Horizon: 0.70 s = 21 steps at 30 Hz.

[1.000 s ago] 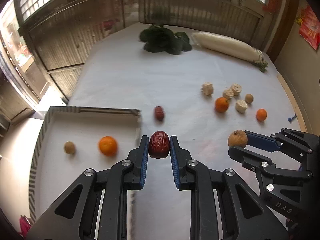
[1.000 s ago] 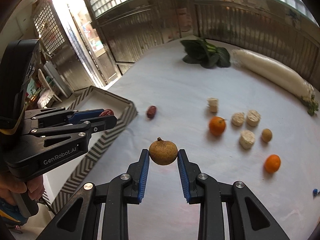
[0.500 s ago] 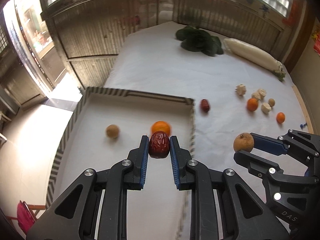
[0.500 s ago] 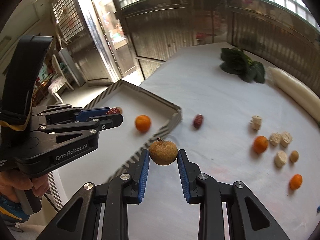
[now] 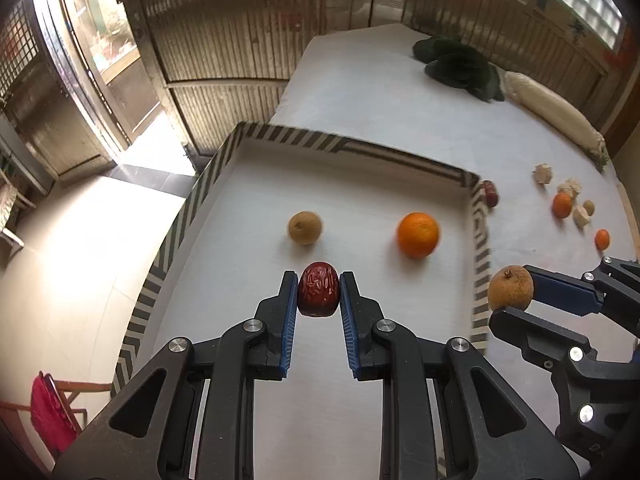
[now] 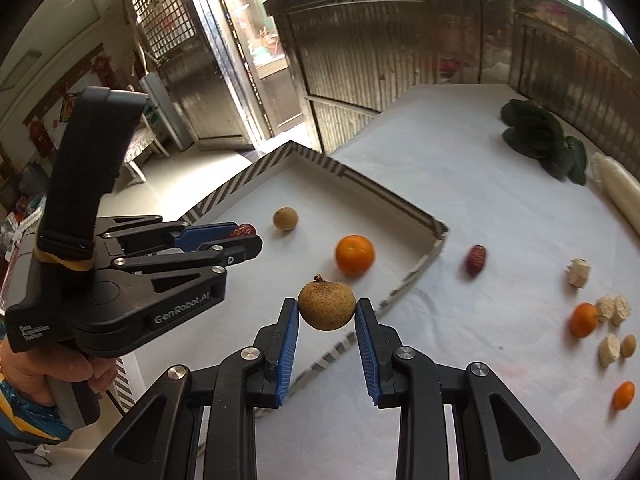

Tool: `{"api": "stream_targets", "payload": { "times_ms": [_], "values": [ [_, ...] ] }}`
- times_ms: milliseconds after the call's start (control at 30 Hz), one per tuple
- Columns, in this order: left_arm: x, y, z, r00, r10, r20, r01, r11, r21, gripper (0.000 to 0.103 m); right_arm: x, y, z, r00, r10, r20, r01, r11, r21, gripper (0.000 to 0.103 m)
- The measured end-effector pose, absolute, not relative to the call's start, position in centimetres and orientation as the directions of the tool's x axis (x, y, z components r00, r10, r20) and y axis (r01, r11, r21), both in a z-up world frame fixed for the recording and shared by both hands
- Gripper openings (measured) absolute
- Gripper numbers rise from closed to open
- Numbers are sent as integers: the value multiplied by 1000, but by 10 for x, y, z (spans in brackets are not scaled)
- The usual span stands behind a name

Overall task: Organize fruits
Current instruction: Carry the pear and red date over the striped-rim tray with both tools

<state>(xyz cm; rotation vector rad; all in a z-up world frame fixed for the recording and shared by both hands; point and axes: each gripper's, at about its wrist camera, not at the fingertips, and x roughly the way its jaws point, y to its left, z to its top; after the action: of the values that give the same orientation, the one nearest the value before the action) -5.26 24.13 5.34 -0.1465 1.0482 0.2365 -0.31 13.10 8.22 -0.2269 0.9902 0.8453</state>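
Note:
My left gripper (image 5: 319,294) is shut on a red date (image 5: 318,289) and holds it above the inside of the striped-rim tray (image 5: 348,146). In the tray lie a brown longan (image 5: 305,227) and an orange (image 5: 417,234). My right gripper (image 6: 327,308) is shut on a brown longan (image 6: 327,306), held over the tray's right rim (image 6: 400,284); it also shows in the left wrist view (image 5: 511,293). The left gripper shows in the right wrist view (image 6: 236,240).
On the white tablecloth right of the tray lie another red date (image 6: 476,259), small oranges (image 6: 583,319), a longan (image 6: 628,345) and several pale chunks (image 6: 609,350). Dark leafy greens (image 6: 540,140) and a white radish (image 5: 552,112) lie at the far end.
Both grippers have moved left with their fruit. The left gripper now hangs deeper over the tray, near the longan; the right gripper has reached the tray's right rim.

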Motion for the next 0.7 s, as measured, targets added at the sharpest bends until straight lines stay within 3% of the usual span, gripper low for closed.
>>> {"api": "stream_targets", "payload": {
  "times_ms": [700],
  "values": [
    [-40,261,31,436,113,-893,-282,959,-16,20,15,159,54,195,494,-847,-724,655,216,28]
  ]
}}
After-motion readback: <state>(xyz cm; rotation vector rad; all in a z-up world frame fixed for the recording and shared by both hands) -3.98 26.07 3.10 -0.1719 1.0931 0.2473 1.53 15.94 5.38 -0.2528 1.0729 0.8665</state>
